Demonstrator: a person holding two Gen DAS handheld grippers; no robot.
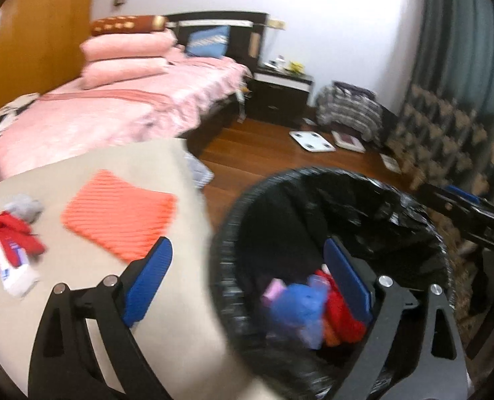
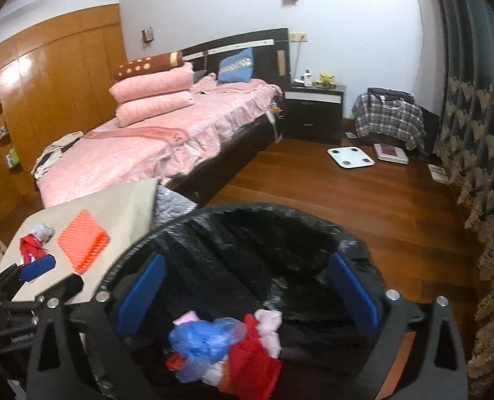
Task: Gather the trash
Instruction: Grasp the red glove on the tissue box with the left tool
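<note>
1. Scene: bedroom. A black-lined trash bin (image 2: 280, 233) stands on the wood floor just beside a beige table (image 1: 167, 300), with a pink bed (image 2: 153, 140) behind.
2. Right gripper (image 2: 247, 290): hangs over the bin mouth, blue pads spread as wide as they go, nothing between them. The jaws are empty.
3. Below it, inside the bin: a heap of trash (image 2: 227, 346), made of blue plastic, red wrapper and pinkish bits, lying on the liner. Whether the topmost pieces are loose or settled I can't tell.
4. Left gripper (image 1: 247, 283): also wide apart and holding nothing. It straddles the table edge and the bin rim, with one pad over the tabletop and the other over the bin. This view is motion-blurred.
5. Still on the table: a red wrapper (image 1: 17, 236) lying across a white tube-like packet (image 1: 17, 276), and a grey crumpled wad (image 1: 25, 206) touching the wrapper's far end. The orange ribbed mat (image 1: 120, 213) sits nearby, apart from them; probably not trash.
6. Step, as I judge it: a drop into the bin looks finished and both hands are free. The task is partway done.
7. Next move calls for swinging the left gripper over to the table's left side, lowering the pads around the red wrapper or the grey wad, and closing. The items touch, so expect to drag a neighbour along.
</note>
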